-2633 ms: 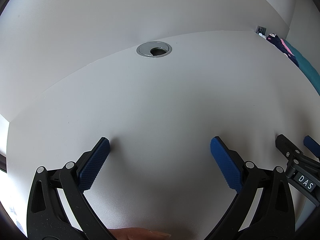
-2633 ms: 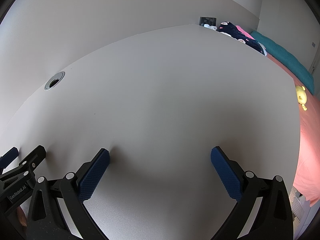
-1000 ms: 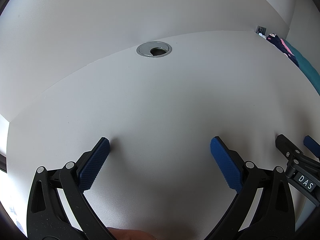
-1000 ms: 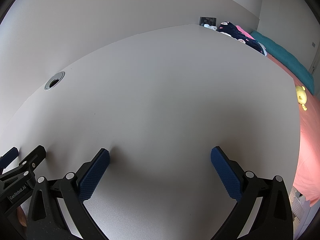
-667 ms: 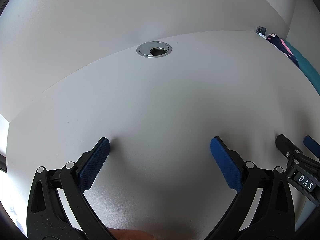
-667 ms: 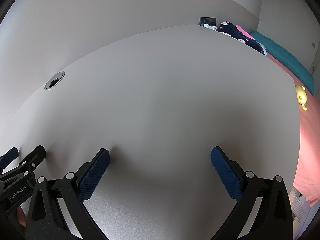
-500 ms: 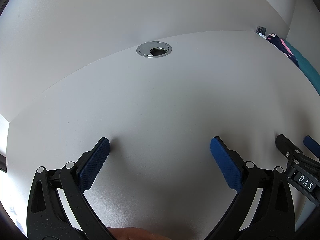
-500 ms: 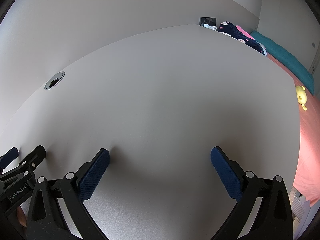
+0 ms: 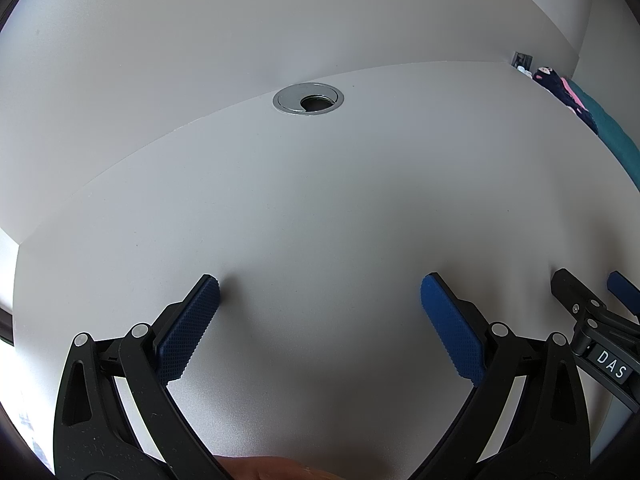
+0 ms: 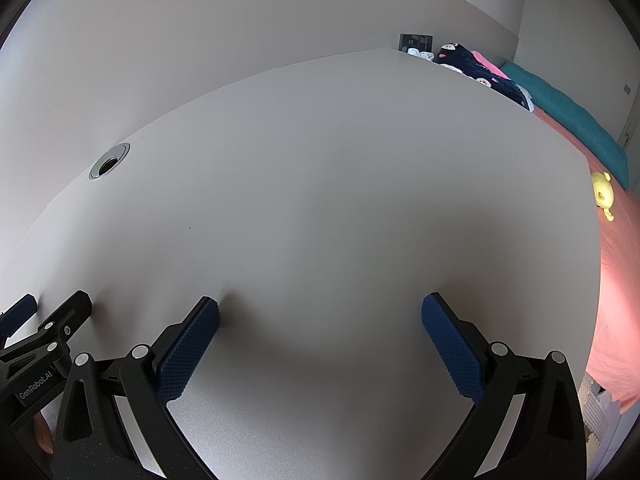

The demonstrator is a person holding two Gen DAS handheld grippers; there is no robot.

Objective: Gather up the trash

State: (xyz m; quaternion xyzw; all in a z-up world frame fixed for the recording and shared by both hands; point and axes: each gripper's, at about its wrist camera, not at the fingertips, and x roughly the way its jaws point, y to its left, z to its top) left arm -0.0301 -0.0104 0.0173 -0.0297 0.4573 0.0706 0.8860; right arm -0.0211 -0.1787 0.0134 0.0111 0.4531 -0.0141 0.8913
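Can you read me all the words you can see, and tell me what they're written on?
"DAS": white letters on a black label on the right gripper, seen at the edge of the left wrist view.
"GenRobot.AI": white letters along the black frame of the left gripper, seen at the edge of the right wrist view.
No other words or numbers are readable; the dark wall plate is too small to tell.

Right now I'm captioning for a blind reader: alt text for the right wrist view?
The right gripper is open over a bare grey desk. A metal cable grommet sits far left, a pink bed at right.
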